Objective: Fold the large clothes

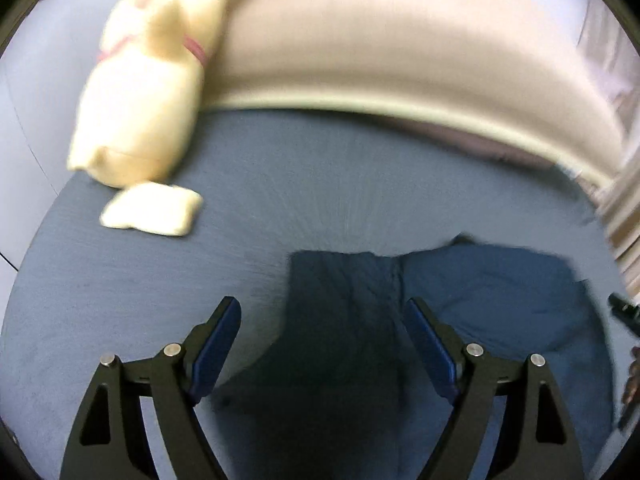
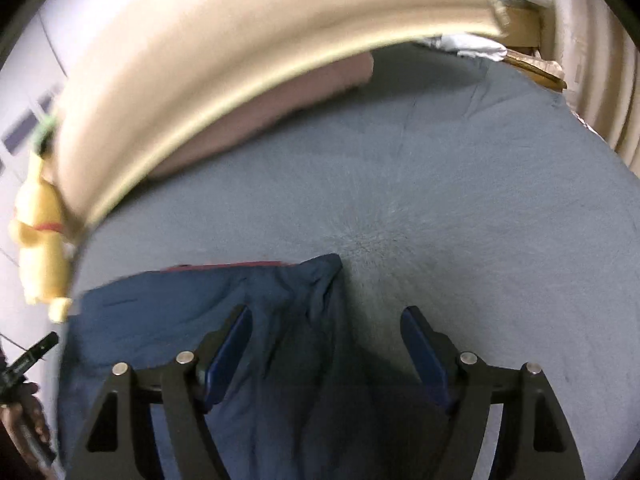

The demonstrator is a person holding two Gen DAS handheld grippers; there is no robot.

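A dark blue garment point(image 1: 492, 300) lies folded flat on the blue bed sheet point(image 1: 160, 300). In the left wrist view my left gripper point(image 1: 322, 310) hovers over the garment's left, shadowed part, jaws wide apart, with nothing pinched between the blue pads point(image 1: 220, 344). In the right wrist view the same garment point(image 2: 172, 316) fills the lower left, and its far right corner points up at the centre. My right gripper point(image 2: 326, 316) hangs open over that right edge. Cloth lies below the left finger, bare sheet point(image 2: 500, 240) below the right one.
A cream plush toy point(image 1: 144, 108) and a small cream cushion point(image 1: 154, 212) lie at the far left of the bed. A long beige bolster point(image 1: 400, 48) runs across the head, with a pinkish pillow point(image 2: 288, 100) below it. A hand point(image 2: 32, 416) shows at the left edge.
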